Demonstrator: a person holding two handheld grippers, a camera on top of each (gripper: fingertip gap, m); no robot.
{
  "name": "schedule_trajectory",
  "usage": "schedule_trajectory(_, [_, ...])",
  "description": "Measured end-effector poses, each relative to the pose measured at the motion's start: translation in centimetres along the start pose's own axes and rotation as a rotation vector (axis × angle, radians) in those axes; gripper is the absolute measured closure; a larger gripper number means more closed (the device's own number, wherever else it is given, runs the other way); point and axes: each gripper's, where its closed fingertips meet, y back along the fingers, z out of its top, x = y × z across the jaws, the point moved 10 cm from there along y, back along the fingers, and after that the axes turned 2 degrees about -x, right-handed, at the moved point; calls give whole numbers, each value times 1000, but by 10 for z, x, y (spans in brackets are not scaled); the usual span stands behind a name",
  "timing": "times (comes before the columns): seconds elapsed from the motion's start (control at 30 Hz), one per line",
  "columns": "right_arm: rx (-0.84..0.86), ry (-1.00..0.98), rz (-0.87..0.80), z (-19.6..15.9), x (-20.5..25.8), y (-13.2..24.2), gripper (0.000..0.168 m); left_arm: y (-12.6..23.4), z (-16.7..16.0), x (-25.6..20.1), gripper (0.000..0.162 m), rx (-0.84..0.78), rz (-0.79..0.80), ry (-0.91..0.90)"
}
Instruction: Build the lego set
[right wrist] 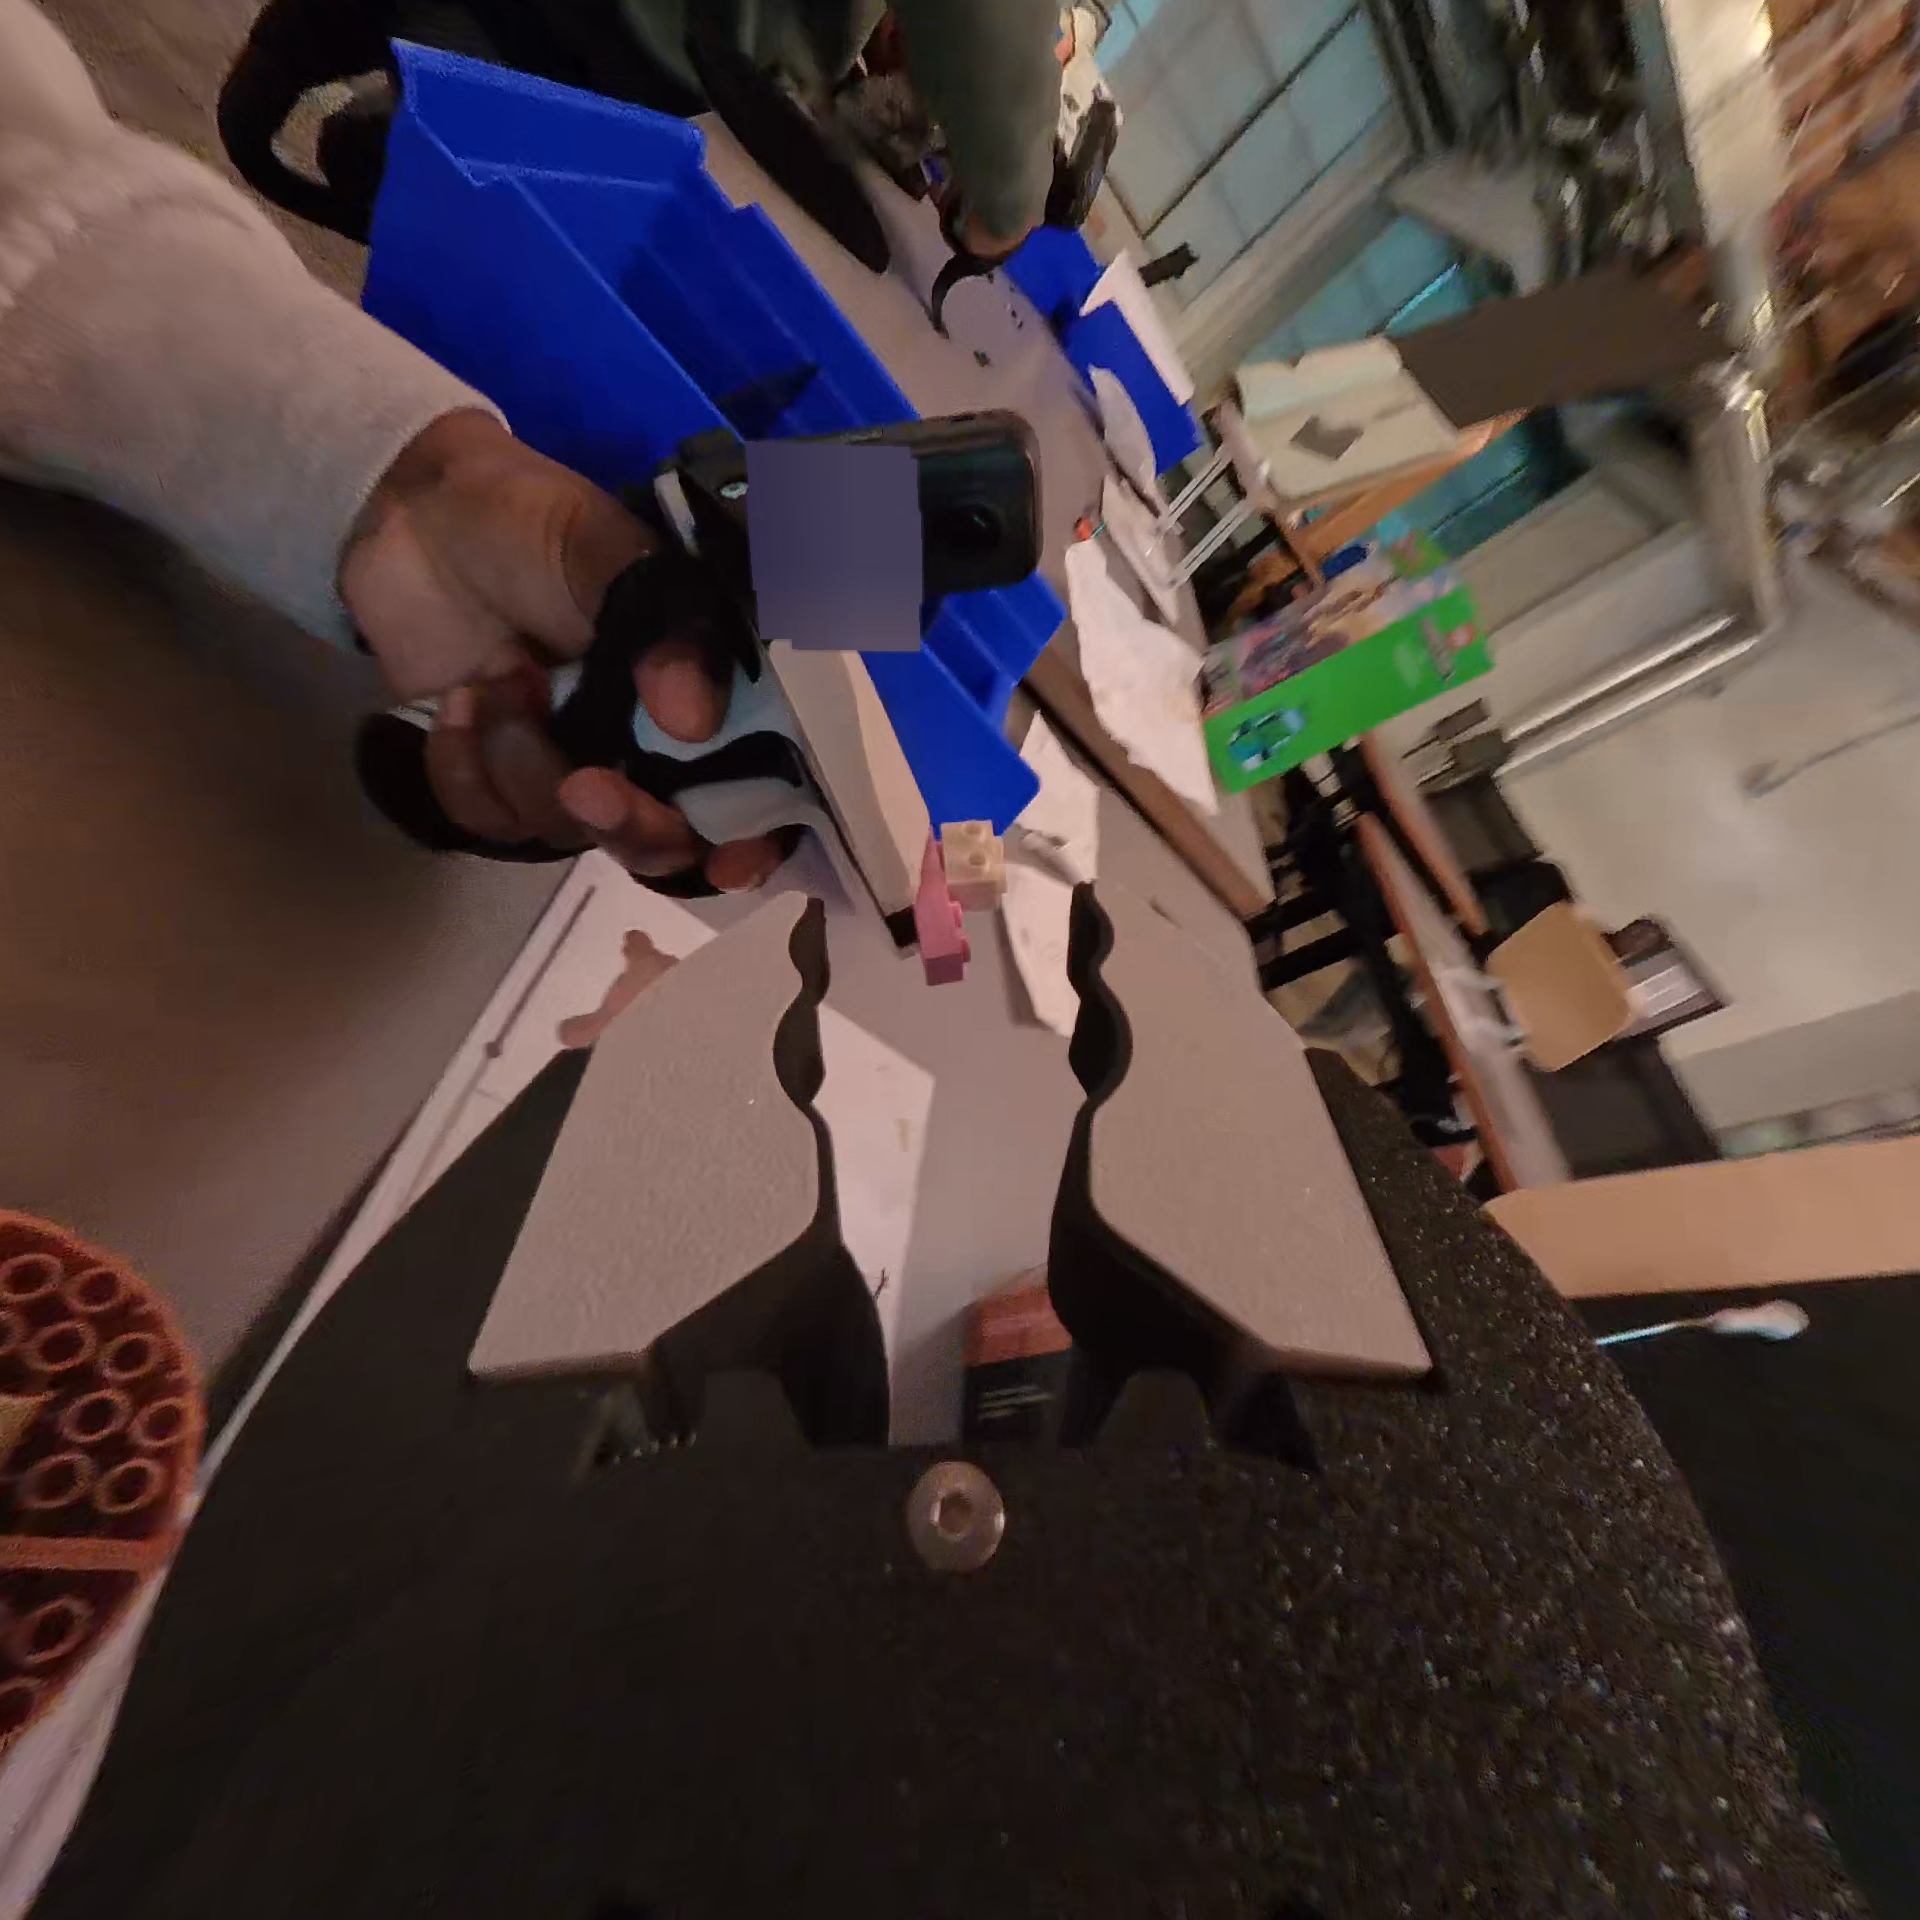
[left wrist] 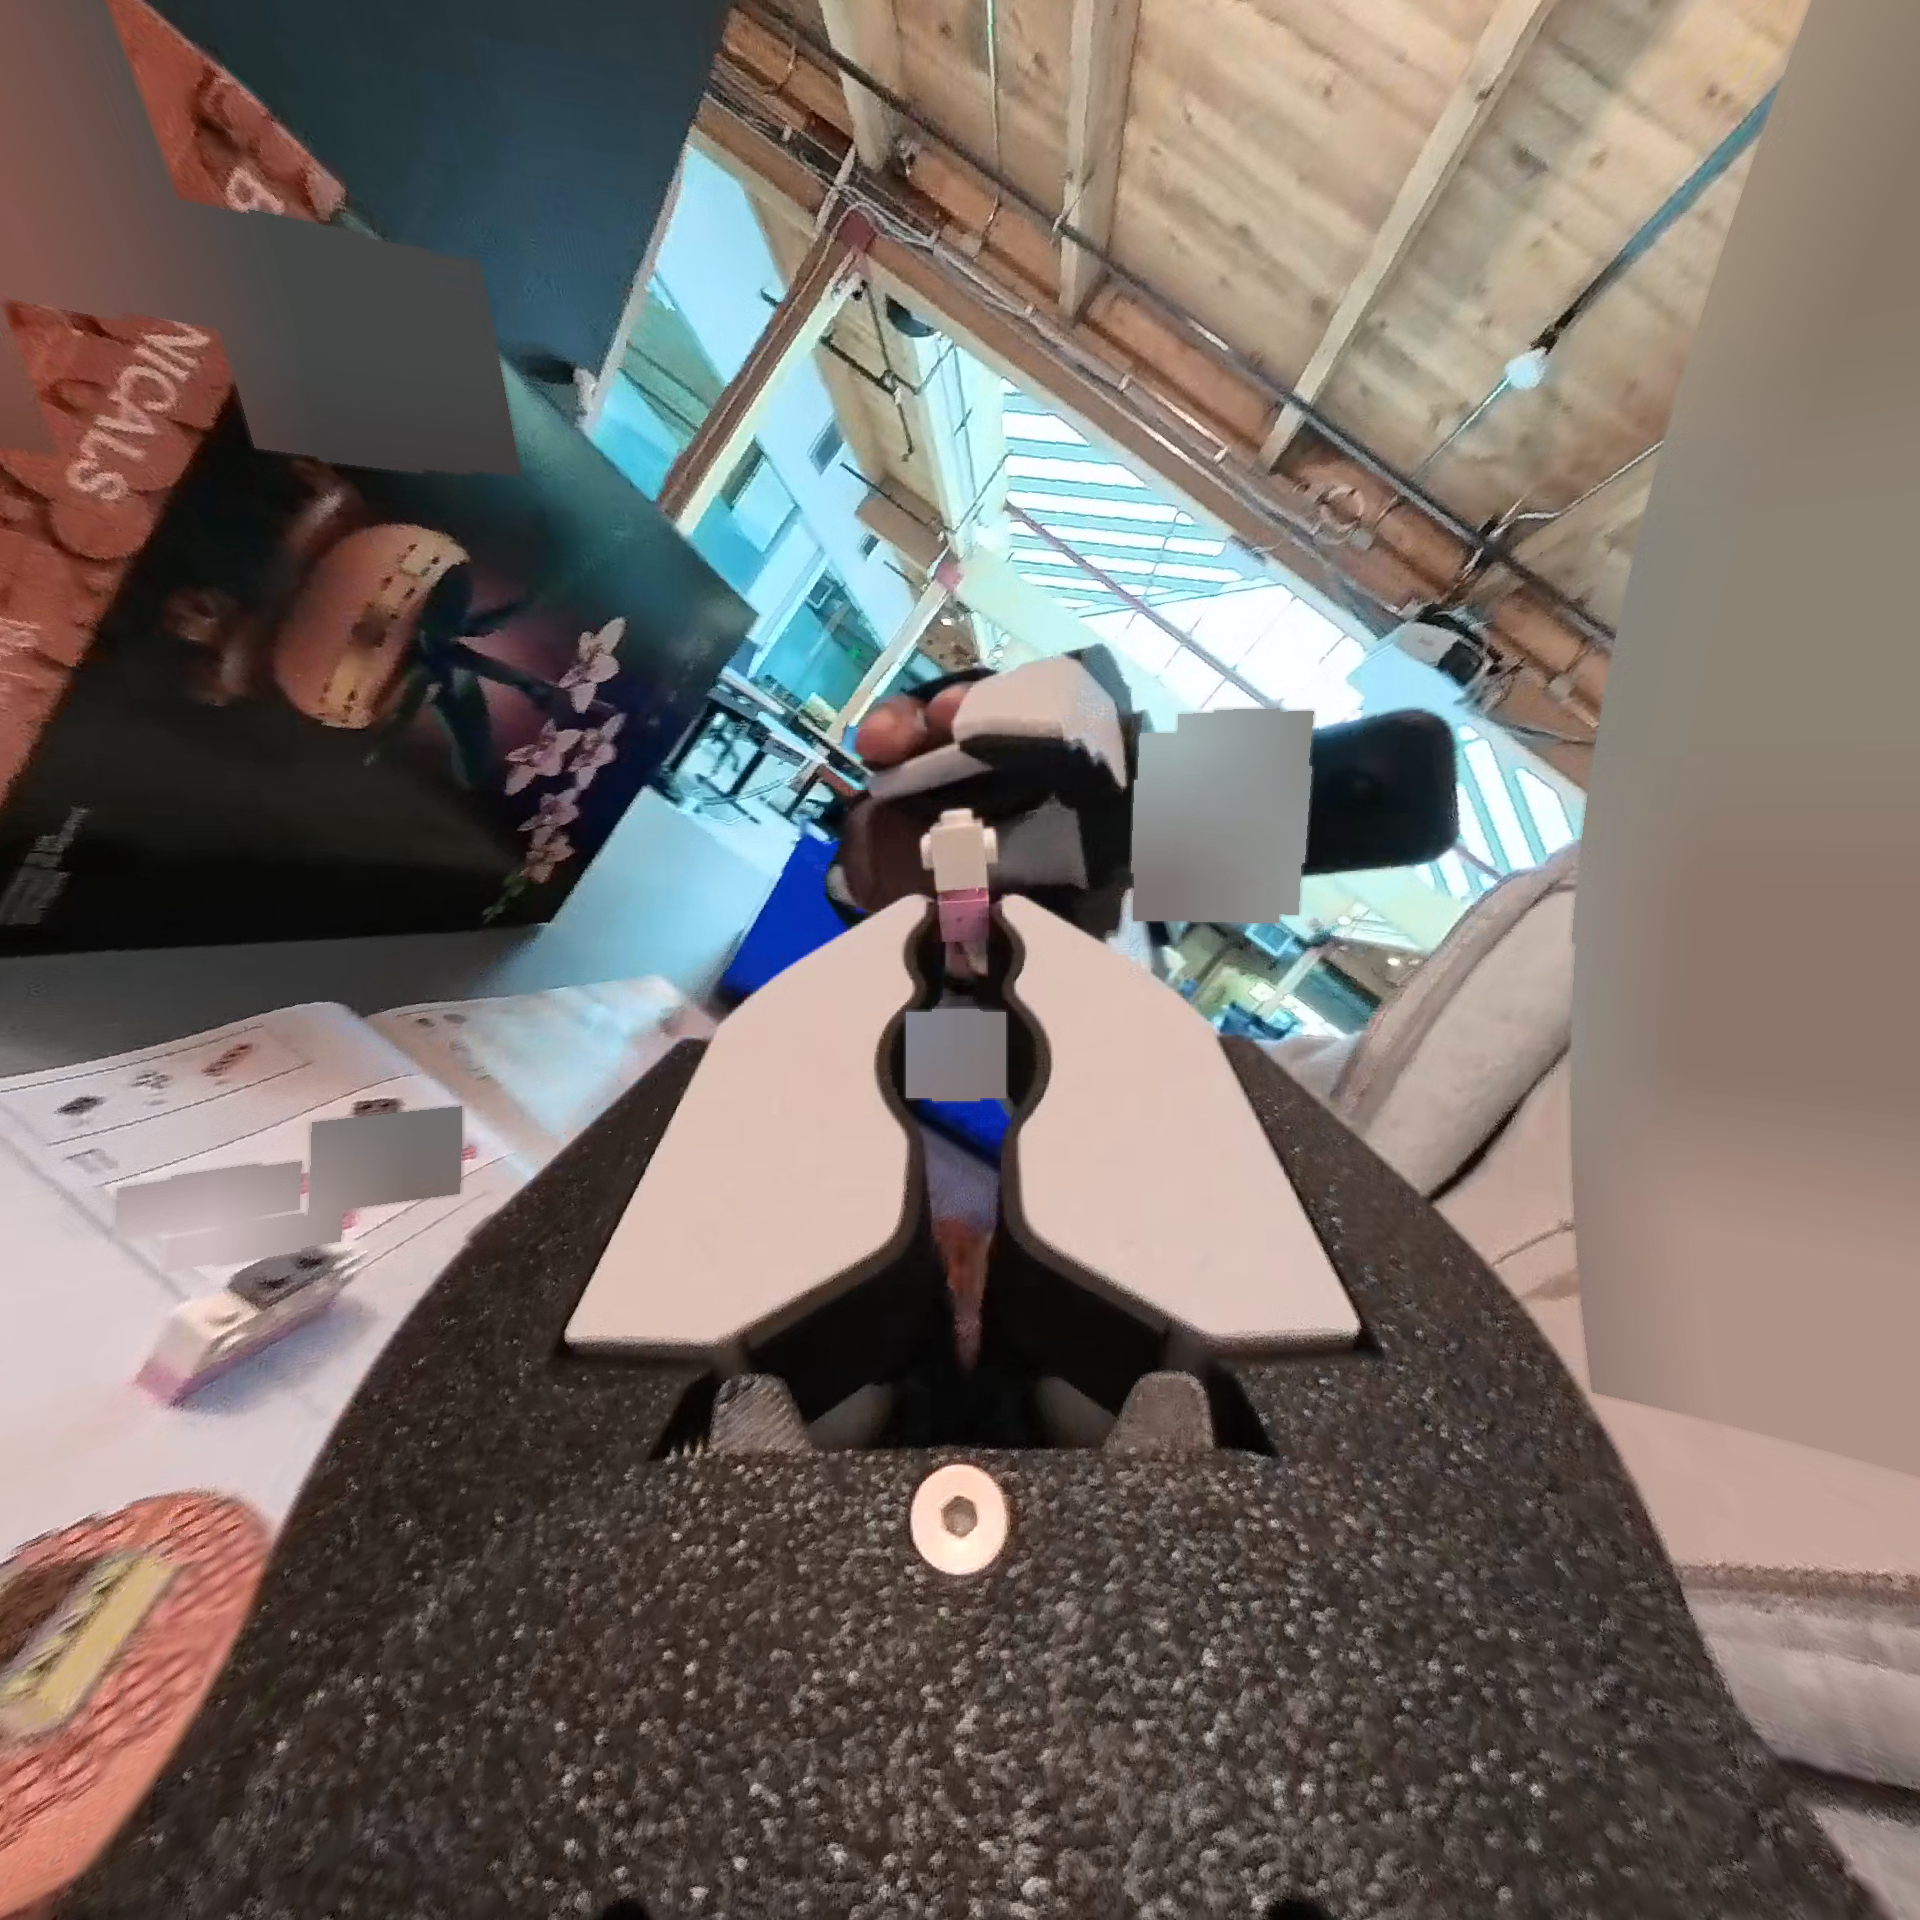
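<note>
Left tongs: pressed together, pinching one small lego piece, a pink part topped by a white part, held up in the air above the table. The lower end of the piece is hidden between the tips. Right tongs: spread, holding nothing, tips just beside the same piece.

One dark set box printed with flowers stands past an open instruction booklet; its lettering is partly masked. One small grey-white-pink assembly lies on the booklet's near edge. Two blue bins are visible, both partly cut off.
</note>
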Motion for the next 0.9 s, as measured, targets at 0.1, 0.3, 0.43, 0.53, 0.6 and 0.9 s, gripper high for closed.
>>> schedule_trajectory(0.1, [-54, 62, 30, 7, -3, 1, 128, -8, 3, -11, 155, 29, -40, 28])
schedule_trajectory(0.3, [-100, 98, 65, 20, -6, 13, 142, -17, 8, -27, 155, 96, -68, 33])
schedule_trajectory(0.43, [-140, 40, 79, 22, -6, 20, 143, -22, 8, -35, 155, 129, -86, 39])
schedule_trajectory(0.53, [-131, 9, 105, 23, -4, 22, 143, -24, 7, -38, 155, 169, -76, 46])
schedule_trajectory(0.6, [-120, 4, 122, 24, -2, 23, 143, -24, 6, -38, 155, 202, -67, 51])
schedule_trajectory(0.9, [-75, -51, 100, 17, 1, 22, 145, -24, 2, -33, 155, 196, -51, 80])
